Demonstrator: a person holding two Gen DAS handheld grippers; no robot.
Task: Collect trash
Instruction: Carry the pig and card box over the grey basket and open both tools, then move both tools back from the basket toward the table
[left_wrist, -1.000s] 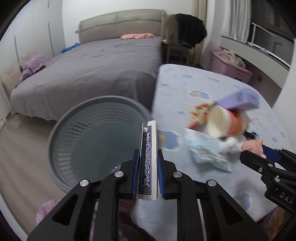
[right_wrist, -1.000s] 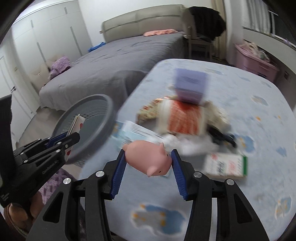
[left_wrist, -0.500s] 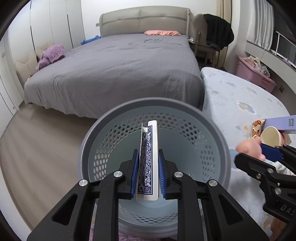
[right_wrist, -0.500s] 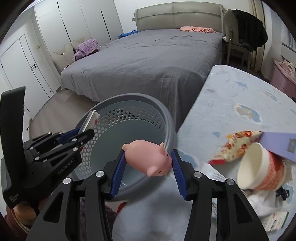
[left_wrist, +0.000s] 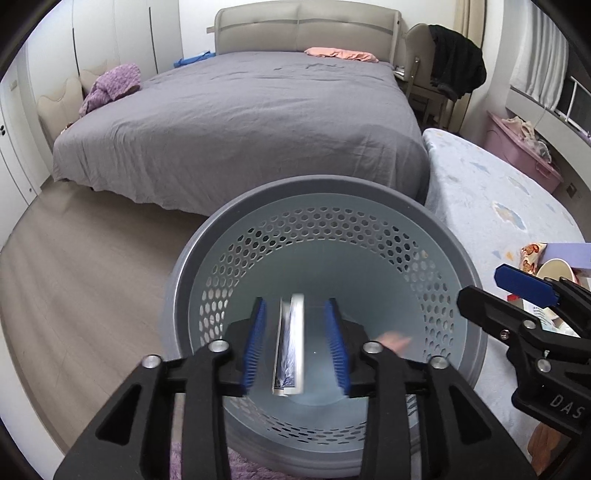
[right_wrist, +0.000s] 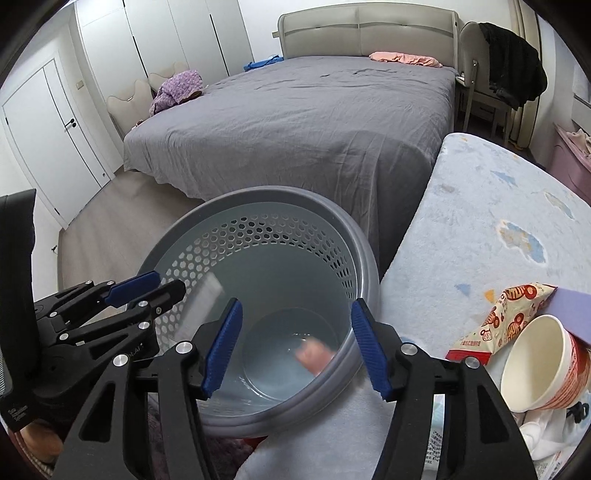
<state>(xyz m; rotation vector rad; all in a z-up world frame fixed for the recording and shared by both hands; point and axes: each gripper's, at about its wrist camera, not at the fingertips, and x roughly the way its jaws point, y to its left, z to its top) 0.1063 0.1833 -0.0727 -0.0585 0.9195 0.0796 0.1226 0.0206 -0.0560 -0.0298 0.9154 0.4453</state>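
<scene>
Left wrist view: the left tool (left_wrist: 295, 343) hangs over the grey waste bin (left_wrist: 476, 332), and its jaws have just been opening. The card box (left_wrist: 290, 350) sits blurred in the gap between them, clear of both blue pads, so it looks released and dropping into the bin. A pink blur low inside the bin is the toy pig (left_wrist: 393, 339). The right tool (left_wrist: 491, 288) reaches in from the right edge over the bin's rim.

Right wrist view: the right tool (right_wrist: 295, 347) is also over the bin (right_wrist: 362, 254); its jaws have just been opening and stand apart with nothing between them. The pig (right_wrist: 314, 356) shows as a pink smear near the bin's floor. The left tool (right_wrist: 162, 284) is at the left, above the far wall of the bin. On the worktop (right_wrist: 480, 229) to the right the noodle cup (right_wrist: 539, 365), a snack packet (right_wrist: 509, 314) and a purple box (right_wrist: 572, 314) lie together, touching.

The step in hand seems to be the drop itself. Next, both tools should probably swing back to the worktop, open, and take the cup and packet.
</scene>
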